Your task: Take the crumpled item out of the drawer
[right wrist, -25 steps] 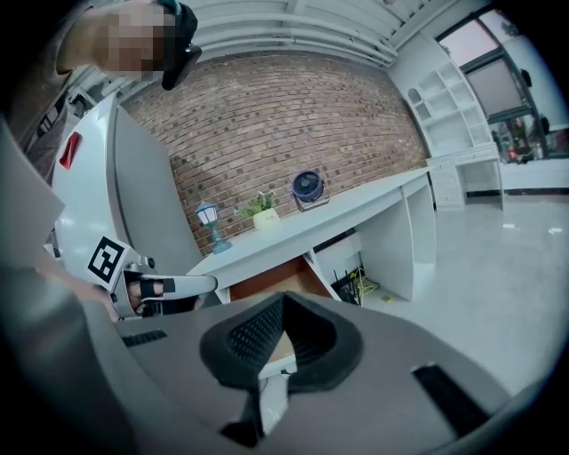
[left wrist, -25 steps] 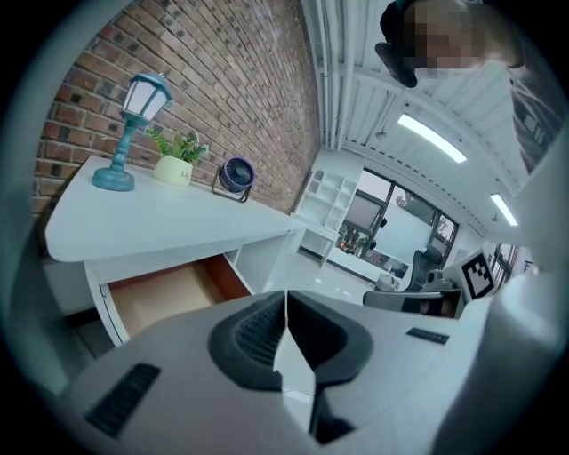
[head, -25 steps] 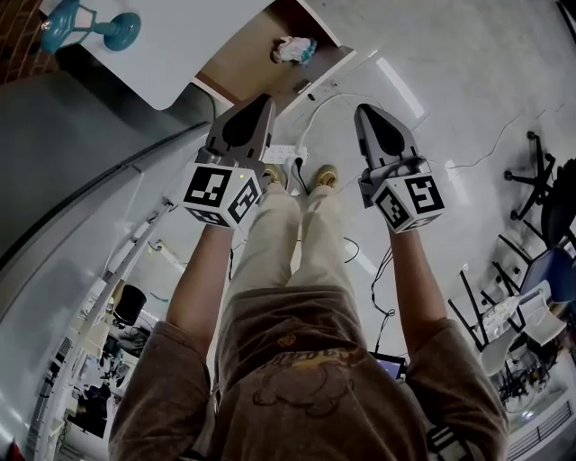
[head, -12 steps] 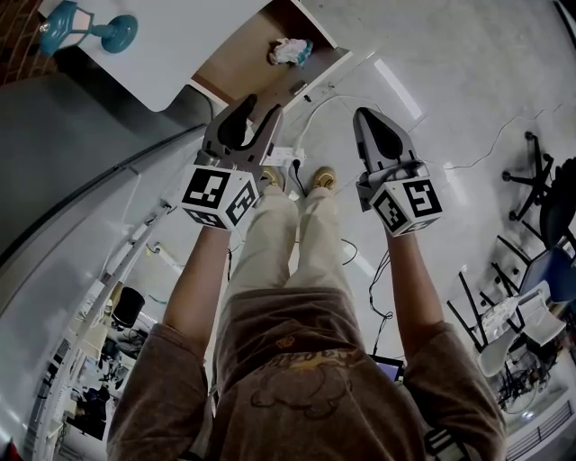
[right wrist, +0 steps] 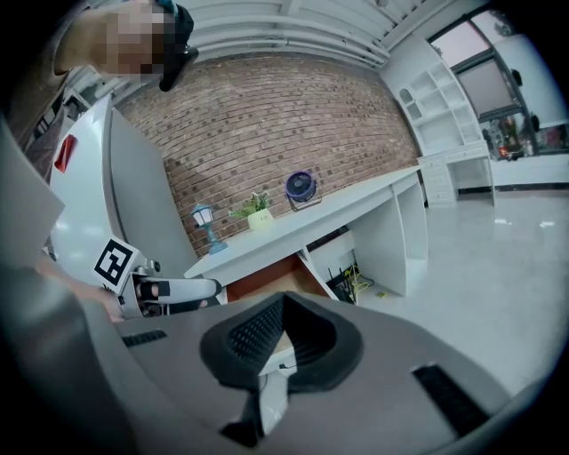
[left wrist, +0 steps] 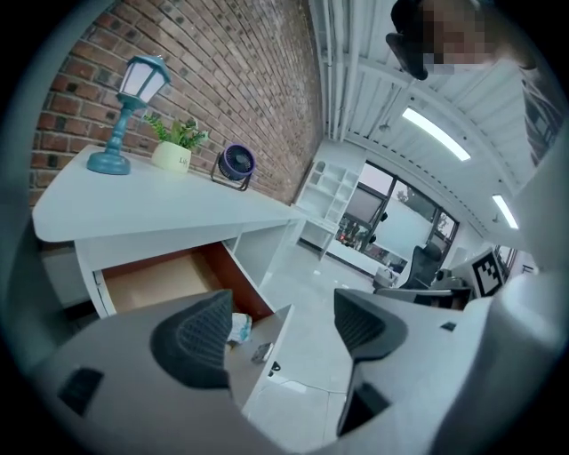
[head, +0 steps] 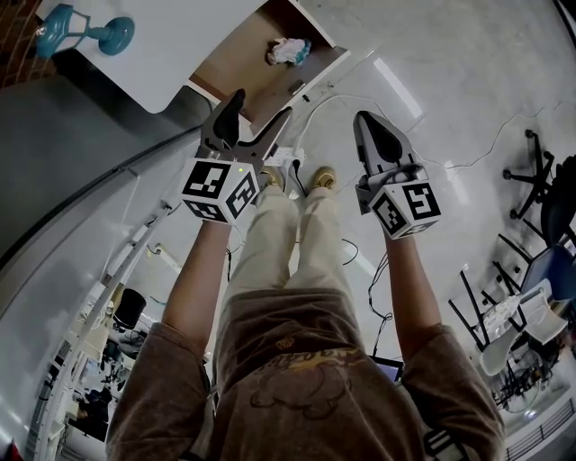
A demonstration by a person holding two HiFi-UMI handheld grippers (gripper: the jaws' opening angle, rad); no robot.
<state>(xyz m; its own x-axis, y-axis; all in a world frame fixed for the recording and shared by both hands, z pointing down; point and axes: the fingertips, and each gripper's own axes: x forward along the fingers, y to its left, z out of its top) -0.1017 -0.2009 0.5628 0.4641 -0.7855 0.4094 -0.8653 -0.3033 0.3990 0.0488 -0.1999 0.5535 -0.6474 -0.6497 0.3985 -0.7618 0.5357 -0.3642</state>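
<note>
A crumpled white and pale-blue item (head: 288,51) lies in the open brown-bottomed drawer (head: 241,65) of the white desk, near the drawer's front panel. The left gripper view shows the crumpled item (left wrist: 238,329) half hidden behind the left pad. My left gripper (head: 261,112) hangs in the air short of the drawer; its jaws are opening, with nothing between them (left wrist: 280,329). My right gripper (head: 371,126) is beside it over the floor, shut and empty, its pads together (right wrist: 283,338).
On the desk top stand a teal lamp (head: 85,27), a potted plant (left wrist: 173,151) and a small fan (left wrist: 236,166). A grey cabinet (head: 72,144) is at the left. A power strip and cables (head: 283,155) lie on the floor; office chairs (head: 549,198) stand at the right.
The left gripper's jaws have gone from shut to wide apart. Both grippers have shifted slightly toward the drawer. The crumpled item has not moved.
</note>
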